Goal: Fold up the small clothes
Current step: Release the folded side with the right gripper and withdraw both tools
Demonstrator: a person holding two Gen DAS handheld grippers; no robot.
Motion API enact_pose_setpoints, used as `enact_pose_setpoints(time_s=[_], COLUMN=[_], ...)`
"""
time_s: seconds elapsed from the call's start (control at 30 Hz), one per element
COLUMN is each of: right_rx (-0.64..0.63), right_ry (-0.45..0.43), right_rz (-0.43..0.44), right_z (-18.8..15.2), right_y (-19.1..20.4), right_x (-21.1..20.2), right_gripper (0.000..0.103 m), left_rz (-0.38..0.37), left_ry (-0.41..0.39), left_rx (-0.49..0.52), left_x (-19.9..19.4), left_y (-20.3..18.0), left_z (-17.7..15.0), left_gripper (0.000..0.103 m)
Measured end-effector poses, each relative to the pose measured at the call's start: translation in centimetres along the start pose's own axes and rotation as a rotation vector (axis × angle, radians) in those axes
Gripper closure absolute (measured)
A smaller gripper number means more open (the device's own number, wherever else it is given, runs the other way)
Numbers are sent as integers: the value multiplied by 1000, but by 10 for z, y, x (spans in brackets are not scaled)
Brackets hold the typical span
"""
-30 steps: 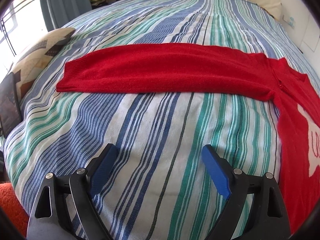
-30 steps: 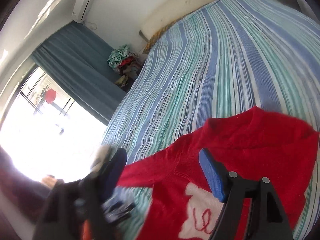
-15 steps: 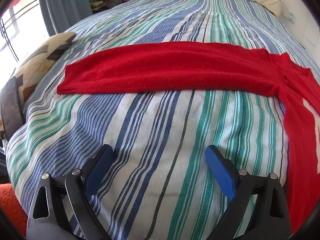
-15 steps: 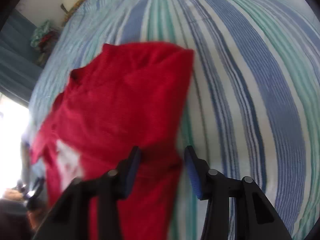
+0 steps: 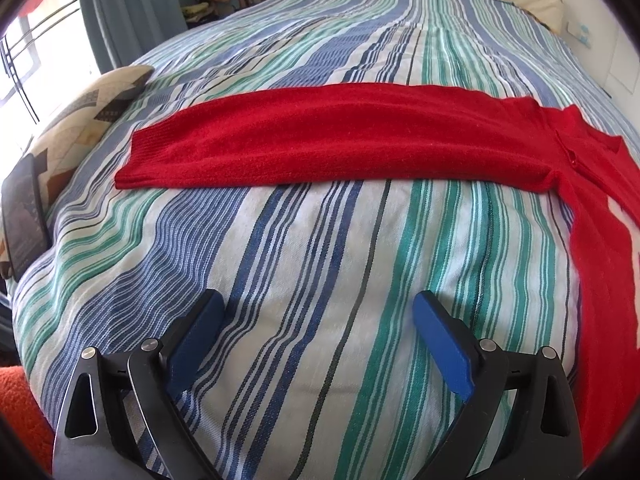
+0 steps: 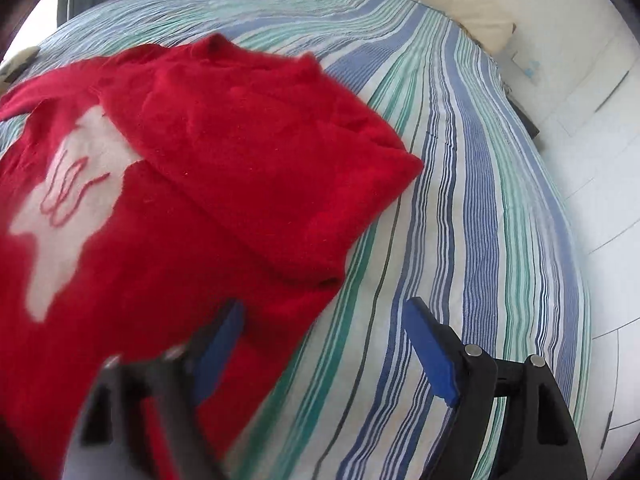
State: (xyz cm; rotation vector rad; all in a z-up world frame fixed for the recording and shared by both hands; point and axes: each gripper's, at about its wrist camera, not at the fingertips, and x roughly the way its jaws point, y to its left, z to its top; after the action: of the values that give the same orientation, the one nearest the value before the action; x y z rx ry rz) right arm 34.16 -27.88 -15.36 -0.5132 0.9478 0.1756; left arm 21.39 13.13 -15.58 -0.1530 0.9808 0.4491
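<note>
A red sweater (image 6: 192,208) with a white star patch (image 6: 68,200) lies on the striped bed. In the left wrist view its long sleeve (image 5: 320,136) stretches flat across the bed, with the body at the right edge. In the right wrist view the other sleeve (image 6: 280,160) lies folded over the body. My left gripper (image 5: 318,328) is open and empty over bare bedspread, short of the sleeve. My right gripper (image 6: 324,332) is open and empty, its left finger over the sweater's lower right edge, its right finger over the bedspread.
The bed (image 5: 304,264) has a blue, green and white striped cover. A patterned cushion (image 5: 80,120) and a dark flat device (image 5: 24,216) lie at its left edge. A window and blue curtain (image 5: 120,12) stand at the far left. A cream pillow (image 6: 460,0) lies at the head.
My right gripper swung down over the sweater, closed partway, then opened again; the right sleeve now lies folded over the body. My left gripper drew back slightly and stayed open.
</note>
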Motion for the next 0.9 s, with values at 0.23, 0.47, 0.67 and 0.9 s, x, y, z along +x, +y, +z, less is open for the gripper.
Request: enact_pose_setpoints(time_s=[0.23, 0.47, 0.67, 0.9], right_rx=[168, 266, 458, 698], right_ry=[80, -13, -114, -140], right_rz=[-129, -63, 56, 85], right_z=[-19, -41, -95, -145], right_y=[-43, -59, -51, -57], right_x=[24, -33, -86, -100], right_gripper=[30, 28, 27, 24], left_rz=[-4, 5, 16, 17], left_ry=[1, 7, 7, 16], left_rx=[2, -2, -4, -8], left_x=[-1, 1, 2, 2], left_y=[2, 1, 1, 1], left_z=[-2, 0, 0, 0], left_gripper=[6, 5, 2, 1])
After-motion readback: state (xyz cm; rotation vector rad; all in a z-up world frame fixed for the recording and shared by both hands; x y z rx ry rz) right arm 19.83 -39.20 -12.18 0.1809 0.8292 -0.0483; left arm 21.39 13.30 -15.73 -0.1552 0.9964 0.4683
